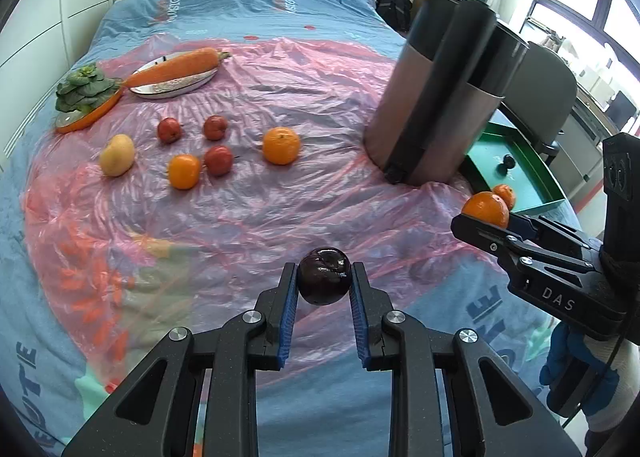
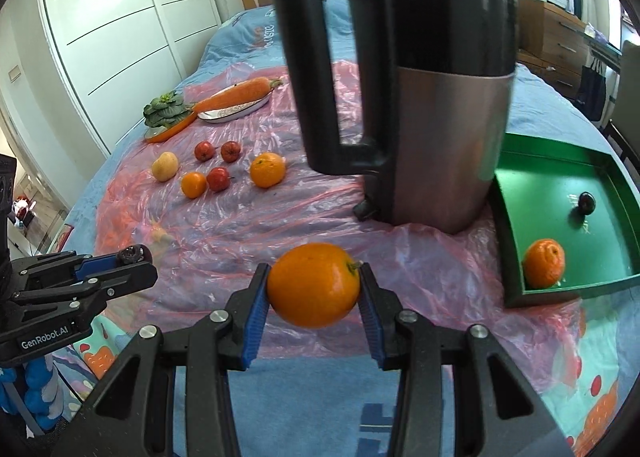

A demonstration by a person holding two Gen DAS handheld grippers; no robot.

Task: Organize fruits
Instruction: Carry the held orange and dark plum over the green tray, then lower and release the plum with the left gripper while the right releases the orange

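Over the bed's crinkled pink plastic sheet (image 2: 248, 217), left tongs (image 1: 325, 281) pinch a small, glossy dark plum (image 1: 325, 280) and right tongs (image 2: 314, 285) a firm round orange (image 2: 314, 284), both probably light and slippery, best gripped across their middles.

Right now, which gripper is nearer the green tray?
Right. The right gripper, holding an orange, is just beside the green tray; the left gripper, holding a dark plum, is farther away.

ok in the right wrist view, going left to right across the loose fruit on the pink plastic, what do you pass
yellow fruit → small orange → red fruit → large orange
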